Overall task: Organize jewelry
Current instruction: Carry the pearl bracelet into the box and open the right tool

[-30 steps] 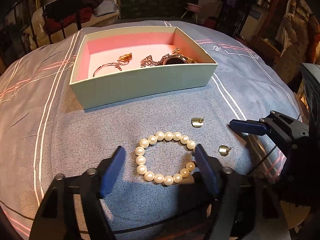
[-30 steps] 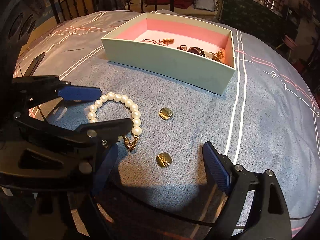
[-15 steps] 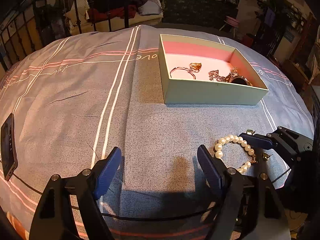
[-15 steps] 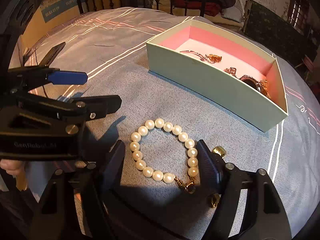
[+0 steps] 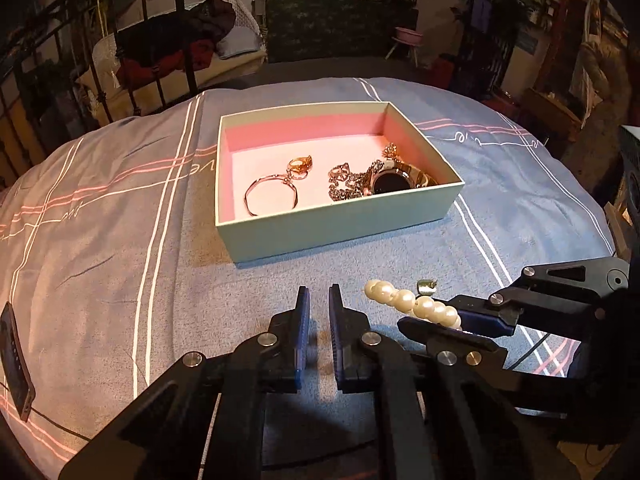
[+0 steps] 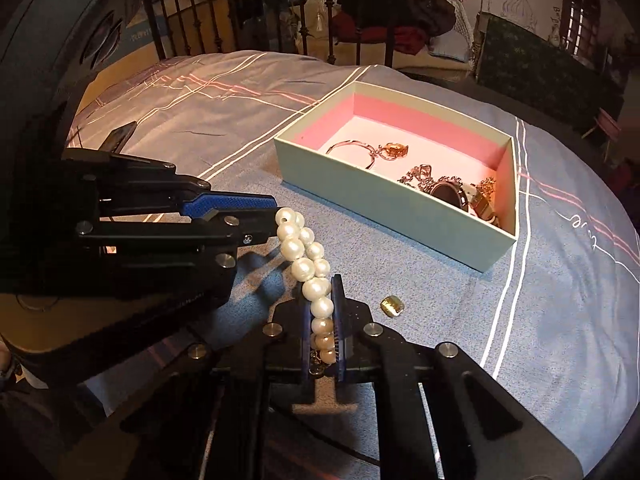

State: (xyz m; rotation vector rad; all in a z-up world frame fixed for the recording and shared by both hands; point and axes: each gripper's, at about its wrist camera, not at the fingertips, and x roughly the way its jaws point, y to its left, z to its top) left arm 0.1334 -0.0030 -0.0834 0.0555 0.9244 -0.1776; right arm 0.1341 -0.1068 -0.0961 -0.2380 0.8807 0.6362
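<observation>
Right-wrist view showed the left gripper (image 6: 276, 216) just clenched on nothing beside the pearl bracelet (image 6: 308, 268), which the right gripper (image 6: 322, 312) had just pinched, lifted, ready for carrying right into the jewelry box (image 6: 400, 204).

Bed (image 5: 120, 280): box (image 5: 340, 224), earring (image 6: 391, 305), phone (image 5: 14, 360).

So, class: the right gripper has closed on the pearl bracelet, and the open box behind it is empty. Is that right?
Not quite. The right gripper does clamp the pearl bracelet, but the box is not empty: the right wrist view shows a ring, chains and a watch inside.
</observation>
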